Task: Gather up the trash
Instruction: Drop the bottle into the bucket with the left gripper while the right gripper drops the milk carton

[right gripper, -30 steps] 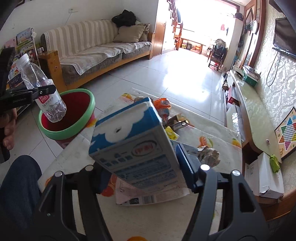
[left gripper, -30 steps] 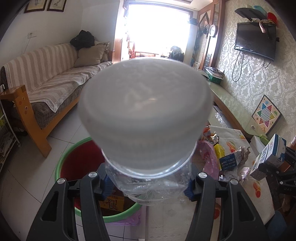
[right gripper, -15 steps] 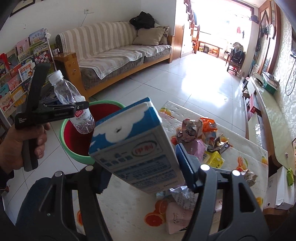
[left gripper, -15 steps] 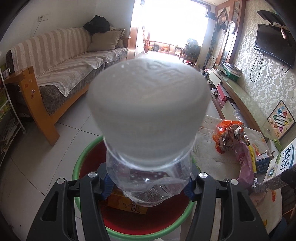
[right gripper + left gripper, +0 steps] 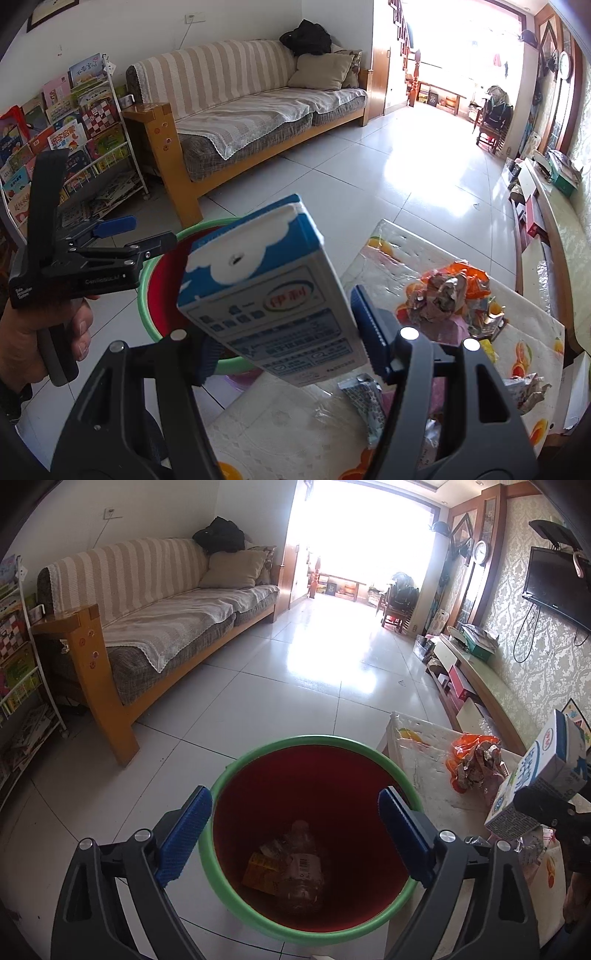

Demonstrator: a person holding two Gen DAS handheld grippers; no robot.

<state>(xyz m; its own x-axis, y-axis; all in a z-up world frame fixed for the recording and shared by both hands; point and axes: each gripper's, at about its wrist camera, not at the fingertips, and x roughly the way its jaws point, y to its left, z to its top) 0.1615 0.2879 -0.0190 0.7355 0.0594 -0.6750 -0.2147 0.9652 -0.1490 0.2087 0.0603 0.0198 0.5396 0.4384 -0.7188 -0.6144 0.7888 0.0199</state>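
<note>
Gone from between the left gripper [image 5: 295, 834] pads since a moment ago: the clear plastic bottle [image 5: 303, 867], now lying at the bottom of the bin [image 5: 391, 764] beside a yellow-orange carton scrap [image 5: 258, 873]. Jaws opening, spread wide above the bin mouth, nothing between them.

Striped sofa [image 5: 155, 609] along the far left wall, with a book rack [image 5: 70, 129] at its near end. Pale tiled floor [image 5: 295, 686] running to the bright doorway at the far end. Low table [image 5: 295, 417] with a fruit-print cover at the near right, touching or just beside the bin. Bin red inside with a green rim, standing on the floor left of the table.

Right gripper [image 5: 291, 343] pinching a blue-and-white milk carton [image 5: 266, 291], blue pads pressed on both sides, carton tilted with its top to the far left, held over the table's near left edge close to the bin. Crumpled orange and silver wrappers [image 5: 447, 295] heaped on the far right of the table. Smaller foil scraps [image 5: 364, 402] lying near the right gripper. Hand [image 5: 44, 339] wrapped around the left gripper's handle at the left edge.
</note>
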